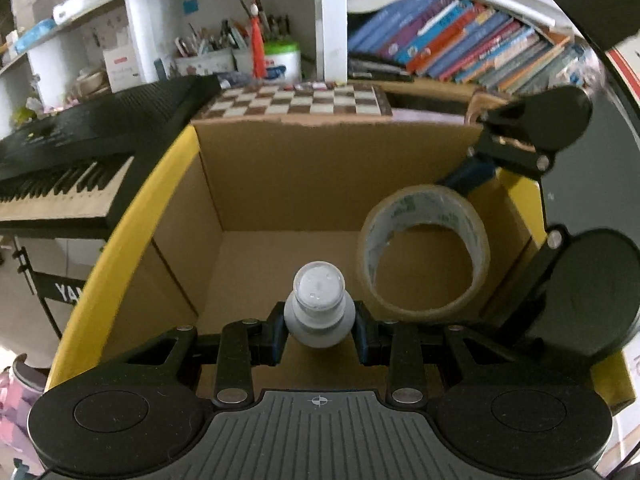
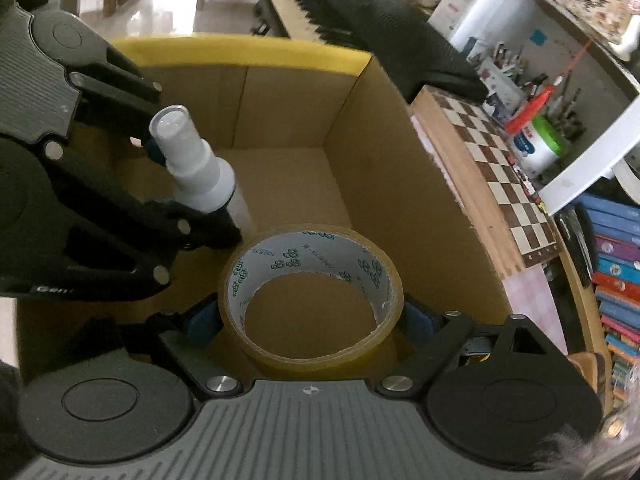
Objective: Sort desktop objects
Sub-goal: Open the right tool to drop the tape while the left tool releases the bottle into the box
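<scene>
My left gripper (image 1: pixel 319 330) is shut on a small white spray bottle (image 1: pixel 319 304) and holds it over the open cardboard box (image 1: pixel 280 184). My right gripper (image 2: pixel 310 320) is shut on a roll of clear brown tape (image 2: pixel 310 292), also over the box. In the left wrist view the tape roll (image 1: pixel 424 252) hangs at the right with the right gripper (image 1: pixel 472 172) behind it. In the right wrist view the spray bottle (image 2: pixel 196 160) and the left gripper (image 2: pixel 188 184) are at the left. The box floor (image 2: pixel 280 184) is bare where visible.
The box has a yellow rim (image 1: pixel 132 216). A black keyboard (image 1: pixel 80 152) lies left of it. A chessboard (image 1: pixel 300 100) lies behind it. Shelves with books (image 1: pixel 460 48) and pen holders (image 1: pixel 224 48) stand at the back.
</scene>
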Tool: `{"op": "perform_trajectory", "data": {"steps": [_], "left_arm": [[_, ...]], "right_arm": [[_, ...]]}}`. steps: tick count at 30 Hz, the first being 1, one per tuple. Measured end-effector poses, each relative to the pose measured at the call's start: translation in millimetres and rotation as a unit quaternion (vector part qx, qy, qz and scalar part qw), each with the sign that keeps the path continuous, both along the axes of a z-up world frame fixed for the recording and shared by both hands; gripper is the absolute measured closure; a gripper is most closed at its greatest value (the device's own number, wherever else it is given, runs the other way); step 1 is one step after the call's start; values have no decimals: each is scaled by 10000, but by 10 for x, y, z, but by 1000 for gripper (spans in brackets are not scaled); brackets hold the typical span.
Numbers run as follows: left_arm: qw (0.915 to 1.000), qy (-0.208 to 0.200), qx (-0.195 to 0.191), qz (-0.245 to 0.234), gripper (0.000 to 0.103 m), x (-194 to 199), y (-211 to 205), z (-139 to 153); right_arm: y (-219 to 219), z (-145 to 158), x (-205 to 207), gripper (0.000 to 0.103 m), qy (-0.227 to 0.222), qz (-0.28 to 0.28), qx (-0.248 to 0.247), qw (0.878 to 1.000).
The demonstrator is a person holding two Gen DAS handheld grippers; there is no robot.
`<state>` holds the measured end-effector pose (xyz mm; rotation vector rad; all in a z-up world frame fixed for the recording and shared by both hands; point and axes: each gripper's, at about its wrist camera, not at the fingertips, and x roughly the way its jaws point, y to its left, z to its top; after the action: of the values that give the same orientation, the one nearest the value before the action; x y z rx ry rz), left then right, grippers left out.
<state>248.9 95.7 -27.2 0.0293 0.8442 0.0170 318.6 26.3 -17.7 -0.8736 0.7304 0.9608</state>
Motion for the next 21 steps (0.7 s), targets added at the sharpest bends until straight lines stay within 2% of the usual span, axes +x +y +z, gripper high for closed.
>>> {"op": "perform_trajectory", "data": {"steps": [11,13,17,21], "left_arm": [[9999,-24,102,-105,68,-10,-12,-9],[9998,-69,162,-72,54,-20,-11,-8],[9996,-229,175,41,46,-47,22,44],[9981,-563,177,192,30,-127,65,153]], "right_arm": [[56,-59,22,13,-43,242,-219,9995],[64,-61,15,13,-31,273,-255,9993],[57,-49,35,13,46,145,-168,9997],[46,-28,55,12,113,30,-23,9999]]}}
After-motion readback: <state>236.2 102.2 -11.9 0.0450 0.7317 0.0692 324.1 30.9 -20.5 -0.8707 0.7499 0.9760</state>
